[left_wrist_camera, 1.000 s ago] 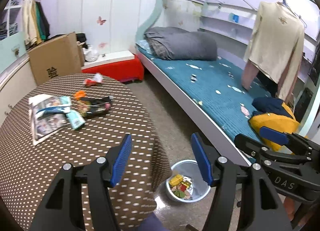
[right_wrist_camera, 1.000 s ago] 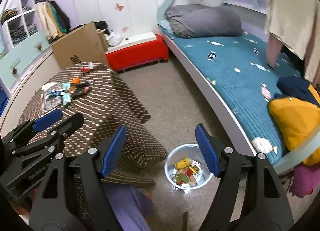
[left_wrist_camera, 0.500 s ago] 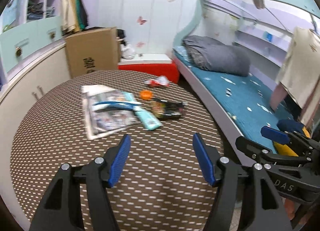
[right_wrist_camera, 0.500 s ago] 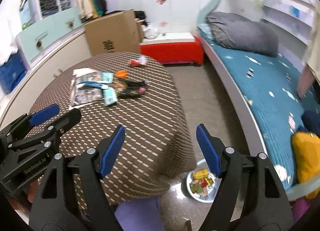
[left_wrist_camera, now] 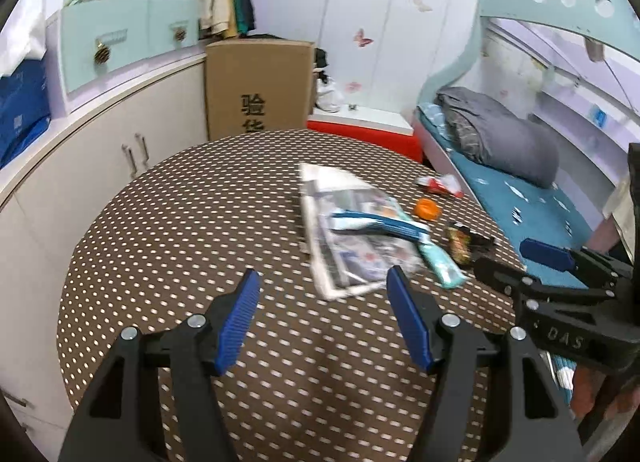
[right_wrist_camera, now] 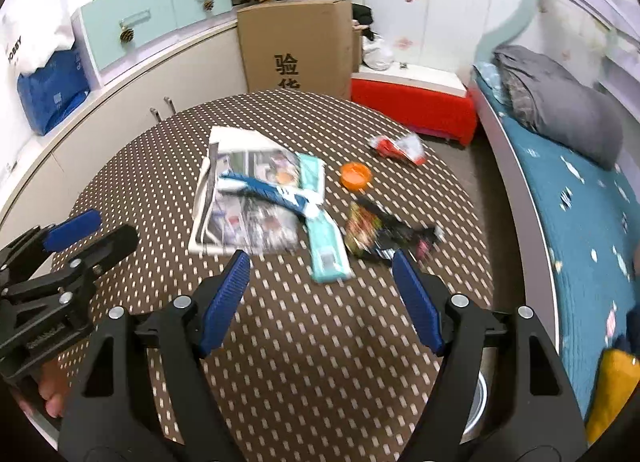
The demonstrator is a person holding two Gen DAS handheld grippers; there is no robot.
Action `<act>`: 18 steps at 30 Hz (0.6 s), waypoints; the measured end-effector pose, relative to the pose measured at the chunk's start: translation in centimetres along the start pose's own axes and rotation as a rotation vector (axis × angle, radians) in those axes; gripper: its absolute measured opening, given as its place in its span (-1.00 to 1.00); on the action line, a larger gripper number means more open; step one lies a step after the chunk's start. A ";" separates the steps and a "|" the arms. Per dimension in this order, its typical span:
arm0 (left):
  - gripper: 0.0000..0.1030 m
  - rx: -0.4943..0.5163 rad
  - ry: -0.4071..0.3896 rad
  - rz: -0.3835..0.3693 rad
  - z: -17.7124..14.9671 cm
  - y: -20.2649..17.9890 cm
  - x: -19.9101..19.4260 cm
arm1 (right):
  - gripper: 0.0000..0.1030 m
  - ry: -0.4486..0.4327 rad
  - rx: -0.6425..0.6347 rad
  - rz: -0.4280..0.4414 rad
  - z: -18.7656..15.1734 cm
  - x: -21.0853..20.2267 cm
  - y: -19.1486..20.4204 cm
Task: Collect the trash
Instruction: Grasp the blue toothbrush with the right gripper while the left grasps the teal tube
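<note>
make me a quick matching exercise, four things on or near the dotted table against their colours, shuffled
Things:
1. round plastic lid
2. long flat wrapper
3. tall cardboard box
4. low padded bench

Colours:
a. red
b. brown
c. orange
d. mint green

Pairs: 1-c, 2-d, 3-b, 4-a

A cardboard box [right_wrist_camera: 298,44] stands behind the round dotted table [right_wrist_camera: 320,362], near a red bench [right_wrist_camera: 412,106] and blue-covered bed [right_wrist_camera: 580,198].
</note>
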State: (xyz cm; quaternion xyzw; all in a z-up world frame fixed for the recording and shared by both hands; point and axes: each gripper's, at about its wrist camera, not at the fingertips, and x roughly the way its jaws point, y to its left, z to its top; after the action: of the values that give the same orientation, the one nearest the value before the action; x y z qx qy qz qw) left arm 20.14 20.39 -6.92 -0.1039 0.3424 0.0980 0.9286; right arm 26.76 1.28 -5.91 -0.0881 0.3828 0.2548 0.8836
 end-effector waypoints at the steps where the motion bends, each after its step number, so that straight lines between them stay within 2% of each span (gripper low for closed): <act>1: 0.26 -0.013 0.004 0.008 0.2 0.9 0.4 | 0.42 0.005 -0.017 0.013 0.4 0.7 0.3; 8: 0.28 -0.052 0.028 0.032 1.6 4.6 2.9 | 0.41 0.058 -0.149 0.052 3.0 6.0 3.5; 12: 0.30 -0.066 0.045 0.042 2.0 5.9 4.2 | 0.31 0.092 -0.220 0.015 3.8 9.4 5.4; 15: 0.30 -0.067 0.065 0.045 2.0 6.3 5.3 | -0.01 0.116 -0.254 0.010 4.1 11.4 6.3; 16: 0.30 -0.069 0.073 0.045 2.0 6.3 5.6 | -0.33 0.114 -0.251 0.015 4.2 11.5 6.3; 17: 0.30 -0.072 0.080 0.043 2.0 6.4 5.8 | -0.47 0.114 -0.245 0.022 4.3 11.5 6.2; 18: 0.30 -0.074 0.085 0.039 2.0 6.3 6.1 | -0.70 0.116 -0.230 0.026 4.5 11.3 6.0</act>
State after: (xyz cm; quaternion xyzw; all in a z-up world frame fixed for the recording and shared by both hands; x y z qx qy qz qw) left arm 24.33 27.66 -10.19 -0.1356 0.3796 0.1243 0.9067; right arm 33.02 12.37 -10.72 -0.1985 0.4027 0.3028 0.8407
